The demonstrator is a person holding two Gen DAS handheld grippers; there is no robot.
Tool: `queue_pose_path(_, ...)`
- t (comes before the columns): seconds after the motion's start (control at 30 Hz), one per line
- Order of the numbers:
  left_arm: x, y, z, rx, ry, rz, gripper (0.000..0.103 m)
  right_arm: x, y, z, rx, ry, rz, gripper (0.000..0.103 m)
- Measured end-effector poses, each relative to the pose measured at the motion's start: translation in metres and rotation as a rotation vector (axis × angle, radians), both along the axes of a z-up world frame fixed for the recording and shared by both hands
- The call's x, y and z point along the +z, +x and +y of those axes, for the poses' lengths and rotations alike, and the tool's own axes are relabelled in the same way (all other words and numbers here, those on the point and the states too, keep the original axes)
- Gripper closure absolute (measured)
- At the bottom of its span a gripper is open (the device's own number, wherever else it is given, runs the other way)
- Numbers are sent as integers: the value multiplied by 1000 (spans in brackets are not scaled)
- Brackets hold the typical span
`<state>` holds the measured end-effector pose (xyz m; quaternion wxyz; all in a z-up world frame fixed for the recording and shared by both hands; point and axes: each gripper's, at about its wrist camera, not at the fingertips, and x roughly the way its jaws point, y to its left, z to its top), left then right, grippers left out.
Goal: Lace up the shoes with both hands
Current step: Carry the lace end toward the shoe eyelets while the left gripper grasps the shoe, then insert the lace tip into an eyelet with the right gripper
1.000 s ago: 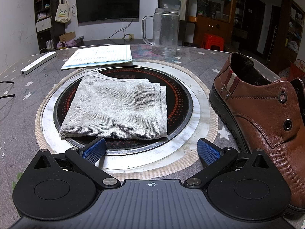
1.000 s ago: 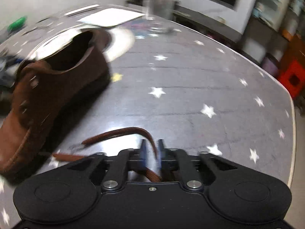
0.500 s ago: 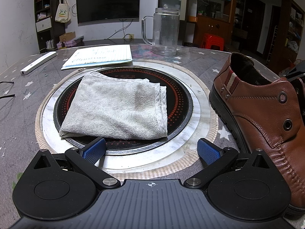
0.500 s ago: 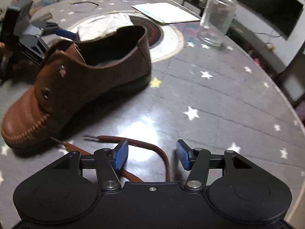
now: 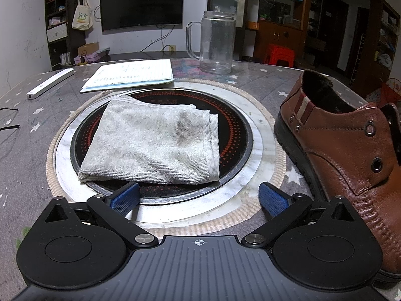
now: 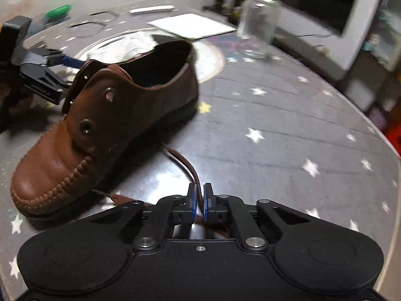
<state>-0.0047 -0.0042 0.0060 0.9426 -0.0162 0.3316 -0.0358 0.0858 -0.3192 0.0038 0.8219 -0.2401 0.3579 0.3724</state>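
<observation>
Left wrist view: Against the frames of a second and half a second before, nothing in this view had shifted. The left tool (image 5: pixel 199 198) sat low in the frame with its blue pads spread wide and nothing between them; its jaws had closed very slightly in the last half second, barely visible. The brown leather lace-up shoe (image 5: pixel 351 155) stood at the right edge of the frame, just beside the right-hand pad, heel toward the upper right, two metal eyelets facing the camera and both empty. A folded grey towel (image 5: pixel 153 145) lay on the round black hob plate (image 5: pixel 235 135) at centre, directly ahead of the tool. No lace was visible here.

Right wrist view: This was where the change occurred. Half a second before, the right tool (image 6: pixel 199 200) stood open over the flat brown shoelace (image 6: pixel 185 163); its jaws had just been closing, and the blue pads were now pinched on the lace at lower centre of the frame. The lace ran from the pads up toward the shoe's sole at centre, with a further stretch lying on the grey star-patterned counter (image 6: pixel 275 125) to the lower left of the pads. The shoe filled the left half of the frame, toe at lower left, eyelets still unthreaded. The picture was blurred by motion.

Assessment: the lace appeared secured, so threading could begin; no eyelet had yet been laced, and the left tool remained uncommitted.
</observation>
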Motion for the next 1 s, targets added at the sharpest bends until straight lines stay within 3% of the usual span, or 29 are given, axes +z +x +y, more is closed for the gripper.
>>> queue_pose_path(0.13, 14, -14, -10, -76, 6, -44, 19, 4, -18, -9, -65, 27, -68, 98)
queue_pose_path(0.37, 52, -45, -48, -354, 58, -189, 37, 18, -57, -21, -123, 96, -165, 97)
queue_pose_path(0.53, 67, -48, -78, -513, 125, -222, 61, 15, -60, -17, -97, 76, -170, 97)
queue_pose_path(0.63, 72, -46, -86, -562, 161, -225, 61, 14, -54, -12, -75, 64, -152, 97)
queue_pose_path(0.73, 75, -46, -91, -605, 185, -224, 61, 10, -47, -8, -46, 88, -96, 79)
queue_pose_path(1.0, 69, -35, -98, -729, 257, -196, 62, -10, -41, 4, 8, 75, -50, 78)
